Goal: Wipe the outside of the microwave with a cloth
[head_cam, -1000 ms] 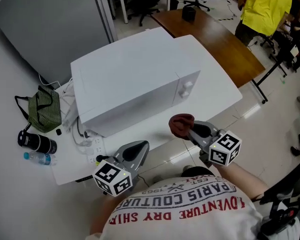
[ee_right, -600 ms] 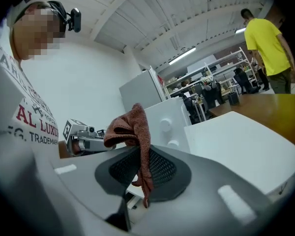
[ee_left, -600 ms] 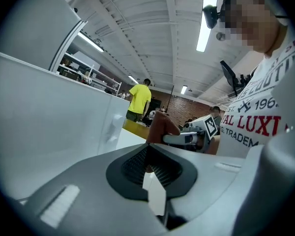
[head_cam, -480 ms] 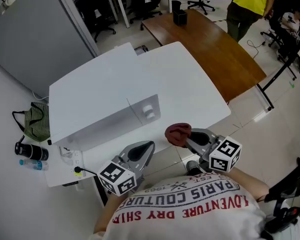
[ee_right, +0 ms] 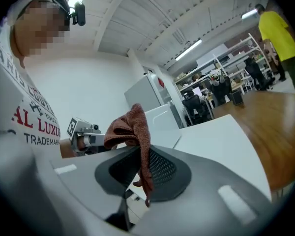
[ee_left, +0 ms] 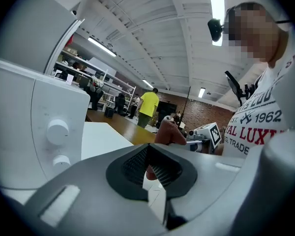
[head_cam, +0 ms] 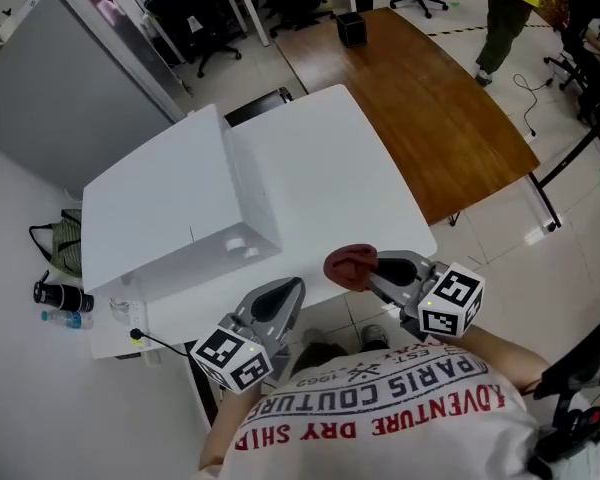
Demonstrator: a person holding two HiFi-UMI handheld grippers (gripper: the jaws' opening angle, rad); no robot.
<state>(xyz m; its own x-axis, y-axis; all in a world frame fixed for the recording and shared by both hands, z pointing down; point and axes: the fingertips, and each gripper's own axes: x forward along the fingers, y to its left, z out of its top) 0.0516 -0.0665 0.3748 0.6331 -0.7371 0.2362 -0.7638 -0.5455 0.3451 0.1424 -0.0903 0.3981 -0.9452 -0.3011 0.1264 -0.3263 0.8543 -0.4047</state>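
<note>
While the right gripper (head_cam: 373,267) clamps the cloth (head_cam: 348,265), partly hidden between its jaws, the left gripper (head_cam: 289,292) is closed.

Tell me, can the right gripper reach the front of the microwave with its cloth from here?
Probably yes. The right gripper, shut on the red-brown cloth, hangs just past the white table, right of the microwave; only bare tabletop lies between. The left gripper sits lower, apart.
</note>
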